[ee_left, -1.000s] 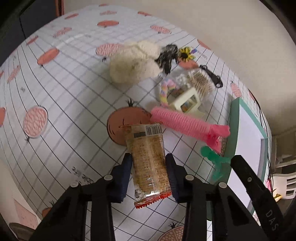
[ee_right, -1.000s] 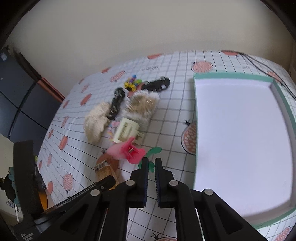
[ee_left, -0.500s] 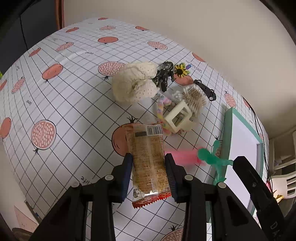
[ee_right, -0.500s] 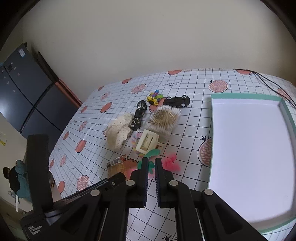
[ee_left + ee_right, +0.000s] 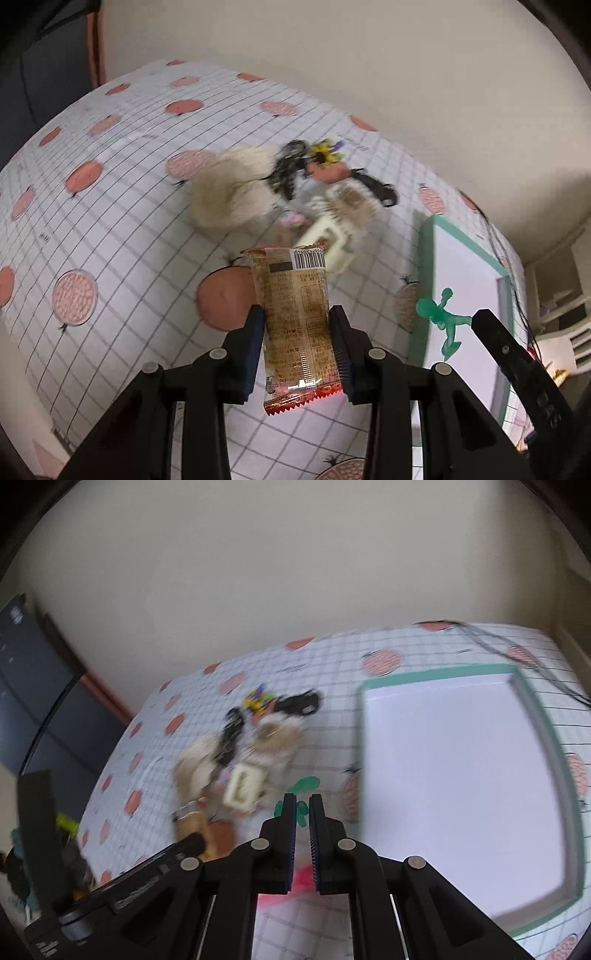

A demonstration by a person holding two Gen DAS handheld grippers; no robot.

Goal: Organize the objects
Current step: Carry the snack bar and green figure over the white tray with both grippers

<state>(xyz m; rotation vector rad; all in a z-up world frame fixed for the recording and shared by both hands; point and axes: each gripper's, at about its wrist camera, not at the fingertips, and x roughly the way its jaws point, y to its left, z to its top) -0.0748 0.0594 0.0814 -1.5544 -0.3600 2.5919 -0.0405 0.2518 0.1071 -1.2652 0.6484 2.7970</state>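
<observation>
Above the checked tablecloth (image 5: 110, 229) your left gripper (image 5: 297, 325) clamps the snack packet (image 5: 297, 317) upright, your right gripper (image 5: 302, 812) nearly closed on something pink, tray (image 5: 532, 709) rightward.

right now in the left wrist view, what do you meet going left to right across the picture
cream fluffy item → snack packet held in the left gripper → green toy figure → white tray with green rim
</observation>
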